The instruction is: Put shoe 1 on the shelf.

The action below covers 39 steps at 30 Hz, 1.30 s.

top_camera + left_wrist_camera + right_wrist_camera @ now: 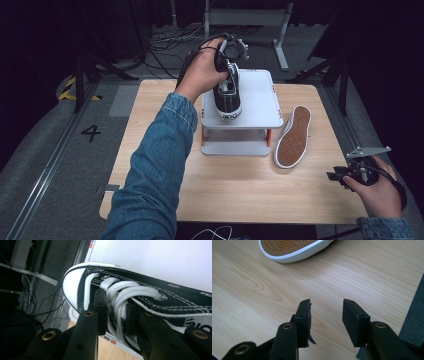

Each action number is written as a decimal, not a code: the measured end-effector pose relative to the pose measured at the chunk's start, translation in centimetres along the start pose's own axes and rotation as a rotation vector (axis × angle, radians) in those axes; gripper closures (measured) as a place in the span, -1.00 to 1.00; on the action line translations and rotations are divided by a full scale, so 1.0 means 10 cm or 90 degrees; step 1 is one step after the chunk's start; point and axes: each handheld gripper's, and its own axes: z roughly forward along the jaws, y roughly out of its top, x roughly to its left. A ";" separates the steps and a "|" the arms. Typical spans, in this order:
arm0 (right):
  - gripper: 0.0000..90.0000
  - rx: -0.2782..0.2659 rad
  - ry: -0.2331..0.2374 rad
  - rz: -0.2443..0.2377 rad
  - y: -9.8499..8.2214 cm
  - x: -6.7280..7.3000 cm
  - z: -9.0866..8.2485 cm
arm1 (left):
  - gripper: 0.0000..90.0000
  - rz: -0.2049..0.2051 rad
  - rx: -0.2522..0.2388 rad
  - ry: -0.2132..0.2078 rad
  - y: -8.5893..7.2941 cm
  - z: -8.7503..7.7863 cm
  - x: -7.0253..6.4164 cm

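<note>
Left gripper point(116, 307) clamping the laced upper of a black canvas shoe point(228, 95) on a pale shelf stand point(260, 107).

Nearest the person, the right gripper point(325, 312) is hovering over the light wood-grain table point(262, 302), its two blocky black jaws standing apart with nothing between them; the rubbery pad on one jaw is peeling at its lower edge. Just beyond, a second shoe point(293, 136) is lying on its side on the tabletop, showing a tan, patterned rubber sole edged in white. Farther off, the black shoe is sitting upright on the smooth top tier of the stand, its glossy white toe cap point(71, 288) pointing away from the person, while the left jaws are pressing in on its flat white laces point(125, 293) and stitched black fabric.
</note>
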 end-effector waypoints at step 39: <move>0.26 -0.012 0.016 -0.012 0.08 0.05 0.02 | -0.28 -0.125 -0.049 -0.043 -0.21 -0.21 -0.04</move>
